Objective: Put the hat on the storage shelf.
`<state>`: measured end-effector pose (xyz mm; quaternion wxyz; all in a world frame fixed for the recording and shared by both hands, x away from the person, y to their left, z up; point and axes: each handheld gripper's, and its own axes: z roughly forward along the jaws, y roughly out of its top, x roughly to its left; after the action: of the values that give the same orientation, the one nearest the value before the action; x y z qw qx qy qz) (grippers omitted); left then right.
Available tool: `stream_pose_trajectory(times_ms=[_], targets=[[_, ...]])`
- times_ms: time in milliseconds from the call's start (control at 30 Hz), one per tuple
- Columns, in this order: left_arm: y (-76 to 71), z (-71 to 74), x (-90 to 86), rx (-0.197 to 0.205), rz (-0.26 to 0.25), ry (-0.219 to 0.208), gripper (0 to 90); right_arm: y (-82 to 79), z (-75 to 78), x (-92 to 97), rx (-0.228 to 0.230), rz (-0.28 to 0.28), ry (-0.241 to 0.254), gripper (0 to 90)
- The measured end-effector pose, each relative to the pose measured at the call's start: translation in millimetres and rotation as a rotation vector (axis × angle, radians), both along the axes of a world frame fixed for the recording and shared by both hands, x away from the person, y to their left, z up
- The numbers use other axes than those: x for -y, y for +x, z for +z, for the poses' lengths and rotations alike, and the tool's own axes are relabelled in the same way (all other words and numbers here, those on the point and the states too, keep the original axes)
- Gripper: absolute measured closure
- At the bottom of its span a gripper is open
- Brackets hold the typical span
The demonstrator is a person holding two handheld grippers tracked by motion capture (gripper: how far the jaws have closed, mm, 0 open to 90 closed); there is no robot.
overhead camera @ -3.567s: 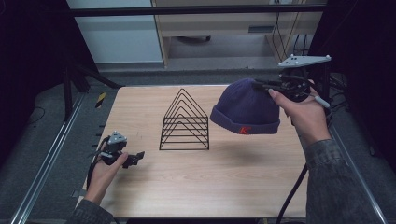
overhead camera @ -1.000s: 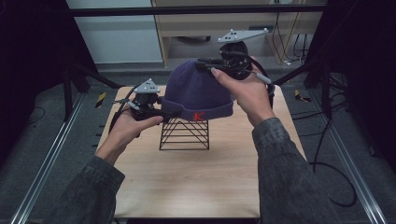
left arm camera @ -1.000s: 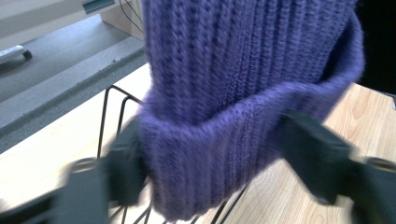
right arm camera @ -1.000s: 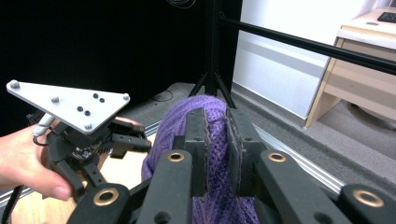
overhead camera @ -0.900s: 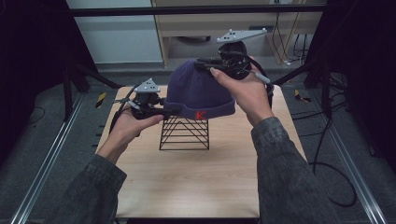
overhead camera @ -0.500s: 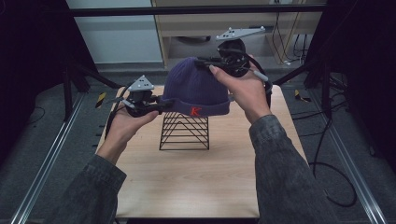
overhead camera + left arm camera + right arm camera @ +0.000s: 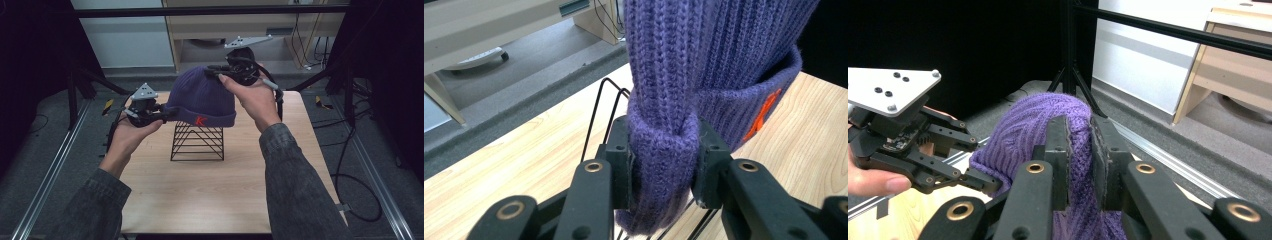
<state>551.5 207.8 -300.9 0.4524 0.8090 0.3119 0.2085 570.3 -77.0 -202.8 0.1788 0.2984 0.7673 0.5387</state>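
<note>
- Purple ribbed knit, with an orange letter K on its folded cuff: the beanie (image 7: 202, 97) hangs in the air directly above the black wire rack (image 7: 197, 141), its cuff just over the rack's peaks.
- The left gripper (image 7: 161, 113) grips the beanie at the cuff's left end; in the left gripper view its jaws have just closed and now pinch a bunched fold of the cuff (image 7: 663, 150) tightly between the pads.
- The right gripper (image 7: 216, 73) holds the beanie at the top of its crown, up and to the right of the rack; in the right gripper view its jaws are pressed in on a ridge of the purple knit (image 7: 1079, 145).
- Each gripper sits in a hand, the forearms in dark grey sleeves either side of the rack.
- The rack stands upright on the light wooden table (image 7: 200, 200), near the table's middle.
- Beyond the rack, past the table's far edge, stand a grey floor and a pale wooden desk (image 7: 250, 20).
</note>
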Motion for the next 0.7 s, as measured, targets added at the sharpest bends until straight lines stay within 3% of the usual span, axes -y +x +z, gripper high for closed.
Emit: stream_pose_trajectory(times_ms=[367, 700], targets=[[-1.3, -1.1, -1.0, 0.004, 0.010, 0.013, 66.6, 1.1, -4.5, -1.3, -0.007, 0.002, -0.009, 79.2], [-0.6, -15.4, -4.6, -0.015, 0.019, 0.011, 66.7, 4.8, -16.1, -6.3, -0.029, 0.007, -0.037, 79.1]])
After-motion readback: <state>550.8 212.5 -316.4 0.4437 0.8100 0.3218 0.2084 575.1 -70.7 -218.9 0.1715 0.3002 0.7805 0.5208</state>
